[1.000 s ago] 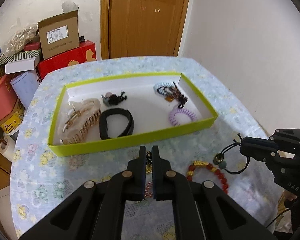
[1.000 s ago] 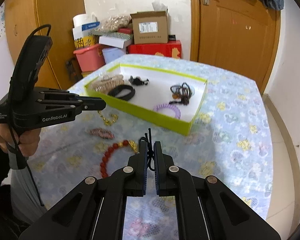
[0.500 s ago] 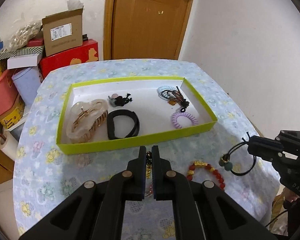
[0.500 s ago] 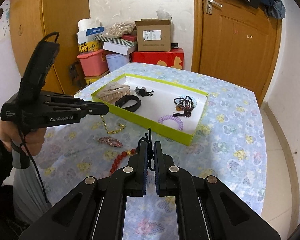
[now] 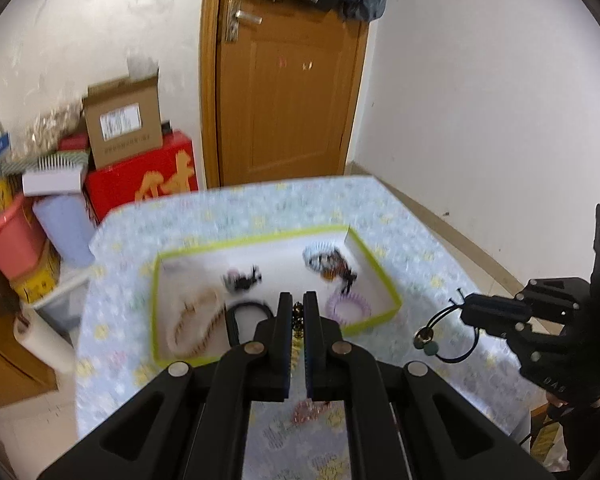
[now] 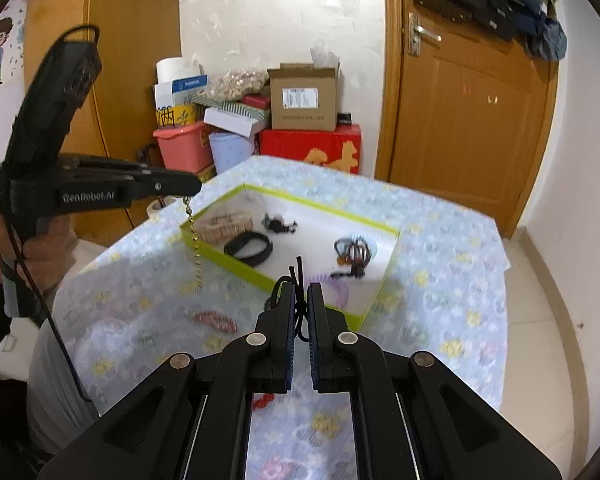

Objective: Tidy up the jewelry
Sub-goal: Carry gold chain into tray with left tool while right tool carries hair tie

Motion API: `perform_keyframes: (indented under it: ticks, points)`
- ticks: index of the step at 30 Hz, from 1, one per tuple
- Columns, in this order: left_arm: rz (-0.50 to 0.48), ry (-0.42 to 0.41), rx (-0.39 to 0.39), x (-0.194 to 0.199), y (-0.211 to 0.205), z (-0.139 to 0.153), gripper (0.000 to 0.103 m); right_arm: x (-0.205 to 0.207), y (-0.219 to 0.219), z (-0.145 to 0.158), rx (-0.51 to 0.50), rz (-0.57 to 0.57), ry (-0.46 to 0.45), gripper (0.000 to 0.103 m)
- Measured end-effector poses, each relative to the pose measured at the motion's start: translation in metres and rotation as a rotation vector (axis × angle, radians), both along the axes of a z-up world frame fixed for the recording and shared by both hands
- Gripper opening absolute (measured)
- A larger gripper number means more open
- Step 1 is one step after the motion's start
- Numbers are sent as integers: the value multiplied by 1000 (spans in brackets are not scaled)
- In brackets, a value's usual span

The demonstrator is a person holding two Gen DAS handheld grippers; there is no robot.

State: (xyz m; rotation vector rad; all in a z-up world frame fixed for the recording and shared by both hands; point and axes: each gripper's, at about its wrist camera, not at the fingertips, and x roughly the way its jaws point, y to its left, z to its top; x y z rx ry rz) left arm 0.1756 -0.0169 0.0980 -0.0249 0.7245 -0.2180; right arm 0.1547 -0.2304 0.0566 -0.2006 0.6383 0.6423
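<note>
My left gripper [image 5: 298, 300] is shut on a gold bead chain [image 5: 297, 316]; in the right wrist view the chain [image 6: 196, 248] hangs from the left gripper [image 6: 198, 188] above the table, beside the tray's near left corner. My right gripper [image 6: 299, 292] is shut on a black hair tie [image 6: 299, 280]; in the left wrist view the tie [image 5: 446, 336], with a green bead, dangles from the right gripper [image 5: 464, 308]. The white tray with a lime rim [image 5: 396, 304] [image 6: 236, 264] holds a beige claw clip [image 5: 196, 320], a black band [image 6: 249, 247], a purple coil tie [image 5: 348, 306] and dark hair ties [image 6: 352, 254].
A pink sparkly clip [image 6: 216, 320] and a red bead bracelet [image 6: 262, 400] lie on the floral tablecloth in front of the tray. Boxes [image 6: 304, 98] and bins [image 6: 180, 148] are stacked behind the table beside a wooden door [image 6: 464, 120].
Both grippers have risen well above the table, carrying the chain and the hair tie with them. The chain has lifted clear of the cloth and hangs free.
</note>
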Motion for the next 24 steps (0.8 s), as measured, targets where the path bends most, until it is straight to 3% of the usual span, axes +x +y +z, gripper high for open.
perform_keyframes:
  ticks: [10, 24]
  points:
    - [-9, -71, 20, 20, -1, 47, 5, 19, 11, 24, -7, 15, -29, 5]
    - [-26, -1, 17, 70, -5, 22, 5, 61, 22, 7, -38, -9, 12, 6]
